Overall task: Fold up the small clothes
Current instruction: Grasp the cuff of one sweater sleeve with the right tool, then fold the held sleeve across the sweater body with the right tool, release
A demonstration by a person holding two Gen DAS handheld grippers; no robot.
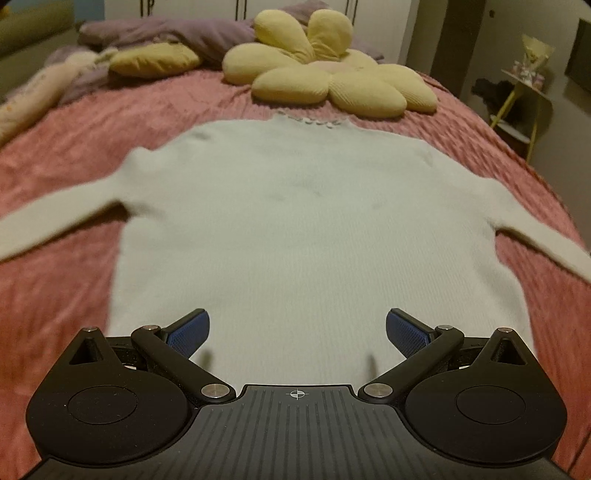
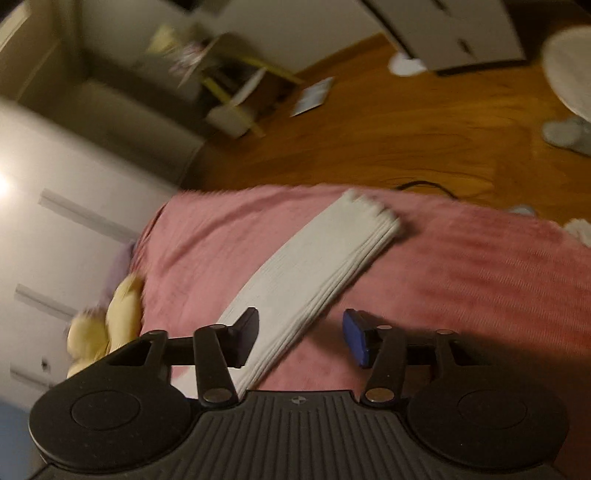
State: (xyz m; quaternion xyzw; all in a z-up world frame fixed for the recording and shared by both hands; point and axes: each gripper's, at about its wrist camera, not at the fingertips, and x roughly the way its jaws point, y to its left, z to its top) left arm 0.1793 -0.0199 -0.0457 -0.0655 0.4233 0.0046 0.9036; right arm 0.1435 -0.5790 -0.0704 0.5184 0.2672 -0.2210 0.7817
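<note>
A white knitted sweater point(image 1: 295, 206) lies flat on the pink bedspread point(image 1: 74, 155), collar at the far end and both sleeves spread out sideways. My left gripper point(image 1: 297, 319) hovers over its near hem, jaws wide open, nothing between the blue pads. In the right wrist view, one white sleeve point(image 2: 325, 251) runs diagonally across the bedspread point(image 2: 461, 266), its cuff point(image 2: 373, 210) toward the bed's edge. My right gripper point(image 2: 301, 321) stands over the sleeve's near part with jaws apart. The sleeve passes by the left finger point(image 2: 247, 332); pink cover shows beside the right one.
A yellow flower-shaped cushion point(image 1: 325, 74) and purple bedding point(image 1: 177, 33) lie beyond the collar. The bed's edge drops to a wooden floor point(image 2: 369, 129) with a yellow-legged side table point(image 2: 236, 99). White cupboard doors point(image 2: 55, 221) stand to the left.
</note>
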